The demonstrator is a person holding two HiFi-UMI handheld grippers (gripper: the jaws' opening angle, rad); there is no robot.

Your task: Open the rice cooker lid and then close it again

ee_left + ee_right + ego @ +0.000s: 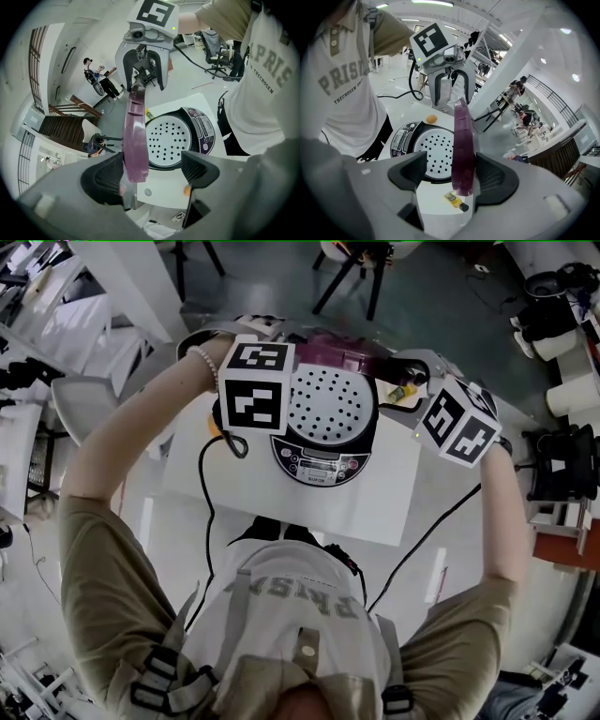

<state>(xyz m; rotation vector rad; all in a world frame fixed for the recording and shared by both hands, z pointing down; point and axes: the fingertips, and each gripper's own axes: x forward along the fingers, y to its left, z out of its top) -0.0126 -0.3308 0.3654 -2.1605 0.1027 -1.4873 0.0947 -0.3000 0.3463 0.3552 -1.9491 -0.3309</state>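
My left gripper (150, 171) and right gripper (452, 177) both have their jaws spread and unclenched. The raised purple lid (135, 140) stands edge-on between each pair (nearer one pad). The rice cooker (323, 418) sits on a white desk (375, 507), with a chair (352, 268) beyond it.

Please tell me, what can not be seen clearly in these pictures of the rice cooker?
- Head view: marker cubes cover the jaws of the left gripper and right gripper, and much of the purple lid.
- All views: print on the control panel is too small to read.
- Left gripper view: whether the lid touches the left pad; they overlap.
- Right gripper view: the small yellow item is too small to identify.
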